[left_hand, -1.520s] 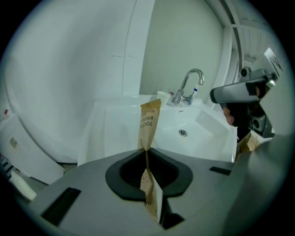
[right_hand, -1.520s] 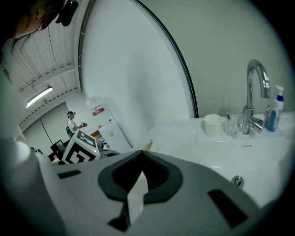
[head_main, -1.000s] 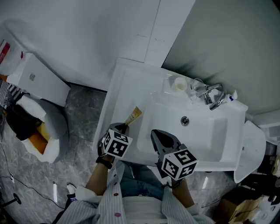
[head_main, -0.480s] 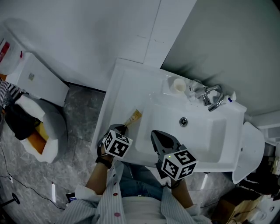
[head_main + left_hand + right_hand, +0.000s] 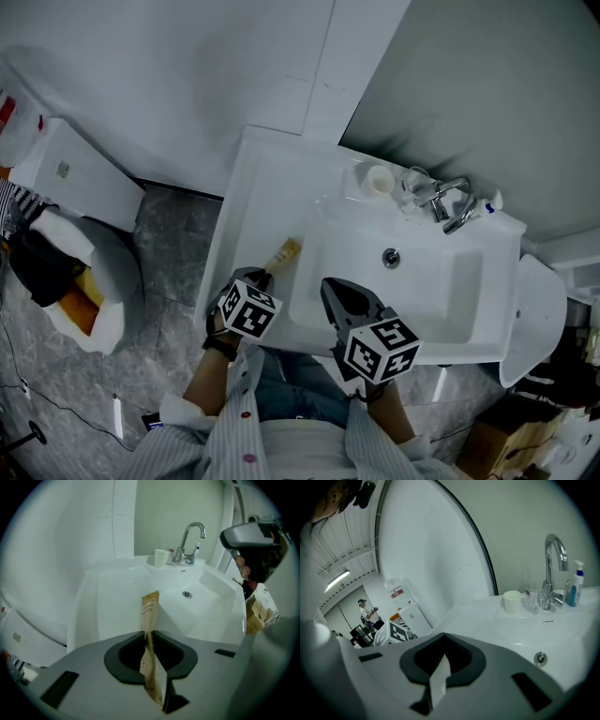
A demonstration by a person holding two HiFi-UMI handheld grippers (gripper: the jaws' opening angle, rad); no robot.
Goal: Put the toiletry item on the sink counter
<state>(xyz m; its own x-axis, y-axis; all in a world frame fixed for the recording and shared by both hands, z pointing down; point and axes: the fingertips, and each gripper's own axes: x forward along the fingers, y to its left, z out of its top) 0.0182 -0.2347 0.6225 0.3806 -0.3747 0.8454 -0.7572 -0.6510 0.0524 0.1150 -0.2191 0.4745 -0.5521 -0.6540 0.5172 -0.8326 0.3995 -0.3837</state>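
A brown paper toothbrush packet (image 5: 285,252) lies along the left rim of the white sink counter (image 5: 255,192), beside the basin. Its near end runs between the jaws of my left gripper (image 5: 265,275). In the left gripper view the packet (image 5: 150,611) passes through the narrow slit of that gripper (image 5: 146,633). The jaws are opening, with their tips still against the paper. My right gripper (image 5: 336,287) hovers over the basin's front edge, jaws together. In the right gripper view only a pale sliver shows along the seam of this gripper (image 5: 442,657).
A white cup (image 5: 381,179), a clear glass (image 5: 414,183) and a chrome faucet (image 5: 452,204) stand at the back of the sink. A small spray bottle (image 5: 578,584) is by the faucet. A toilet (image 5: 70,178) sits left of the counter, on the grey floor.
The packet's far end has come down a little onto the counter rim. Both grippers stay in nearly the same places.
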